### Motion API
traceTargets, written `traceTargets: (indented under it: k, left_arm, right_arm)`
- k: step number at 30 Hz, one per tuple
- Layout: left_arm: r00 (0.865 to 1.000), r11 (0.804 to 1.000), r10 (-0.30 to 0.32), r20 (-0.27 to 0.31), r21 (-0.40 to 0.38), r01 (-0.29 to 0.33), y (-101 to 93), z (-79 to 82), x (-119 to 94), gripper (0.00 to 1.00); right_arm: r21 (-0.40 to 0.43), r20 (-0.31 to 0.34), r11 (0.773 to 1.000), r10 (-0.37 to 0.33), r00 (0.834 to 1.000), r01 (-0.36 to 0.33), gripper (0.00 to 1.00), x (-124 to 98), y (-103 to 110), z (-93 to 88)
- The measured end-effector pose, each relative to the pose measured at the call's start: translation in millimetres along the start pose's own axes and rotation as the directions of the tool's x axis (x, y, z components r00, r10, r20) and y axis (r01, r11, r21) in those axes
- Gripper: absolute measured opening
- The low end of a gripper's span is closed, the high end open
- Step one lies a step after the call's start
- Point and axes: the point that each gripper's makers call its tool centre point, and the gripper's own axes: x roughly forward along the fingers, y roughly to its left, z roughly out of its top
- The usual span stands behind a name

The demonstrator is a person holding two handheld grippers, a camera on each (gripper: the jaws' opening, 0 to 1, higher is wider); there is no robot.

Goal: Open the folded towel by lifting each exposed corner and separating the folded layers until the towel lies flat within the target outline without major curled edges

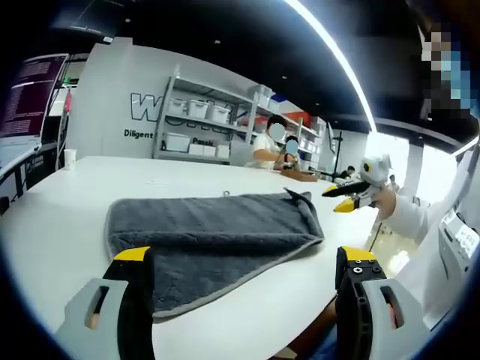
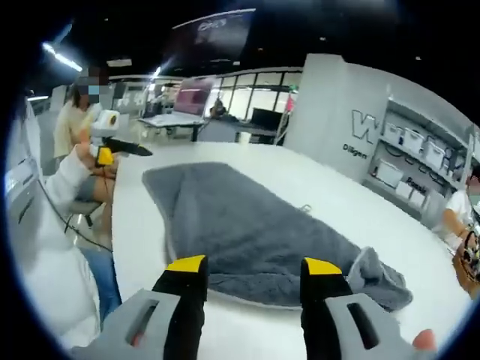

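While folded in half on the white tabletop (image 1: pixel 60 225), with an upper layer lying short of the lower one along the near side: grey towel (image 1: pixel 214 232), still to be opened out. Poised above the near edge, jaws spread wide and holding nothing: left hand-held gripper (image 1: pixel 247 262). Likewise parted and empty, hovering over the towel's edge in the right gripper view: right hand-held gripper (image 2: pixel 255 274). Seen from the left gripper view, off beyond the towel's far right corner, that same right hand-held gripper appears with yellow-tipped jaws apart.

Likely trouble from here: pinching both layers together instead of the top one alone, so the fold travels rather than opens; dragging the whole towel across the smooth tabletop; leaving the bunched corner (image 2: pixel 375 274) curled, where cloth rises in a small peak. No target outline discernible on the tabletop, possibly lost to glare or fisheye distortion, so placement hard to judge.

Room to work: bare tabletop wide open beyond the towel's far side, enough to flip the upper layer over. Tighter on the near side, where the tabletop edge runs close to the towel. Small hanging loop (image 1: pixel 226 193) at the far hem. Seated person (image 1: pixel 266 150) at the distant end, well apart. Paper cup (image 1: pixel 70 158) far off at the left edge.
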Motion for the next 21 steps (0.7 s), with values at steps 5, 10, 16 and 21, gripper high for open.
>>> traceTargets:
  k: [5,10,16,21]
  left_arm:
    - [1.000,1.000,0.006,-0.001,0.002,-0.006,0.8,0.3,-1.5,1.00]
    - [1.000,1.000,0.011,-0.005,-0.001,-0.011,2.5,-0.9,-1.6,1.00]
    - [1.000,1.000,0.009,-0.014,-0.003,-0.009,2.1,-3.4,0.5,1.00]
    - [1.000,1.000,0.007,-0.021,-0.002,-0.007,2.0,-4.3,1.7,1.00]
  right_arm:
    - [0.076,0.009,0.994,-0.085,0.996,0.084,0.61,-16.3,-23.2,-4.6]
    - [0.109,-0.024,0.987,-0.114,0.993,0.116,0.71,-21.5,-29.9,-17.4]
    - [0.145,-0.069,0.983,-0.107,0.992,0.116,0.82,-20.9,-29.6,-32.4]
    - [0.157,-0.100,0.981,-0.097,0.990,0.112,0.91,-18.5,-28.0,-42.0]
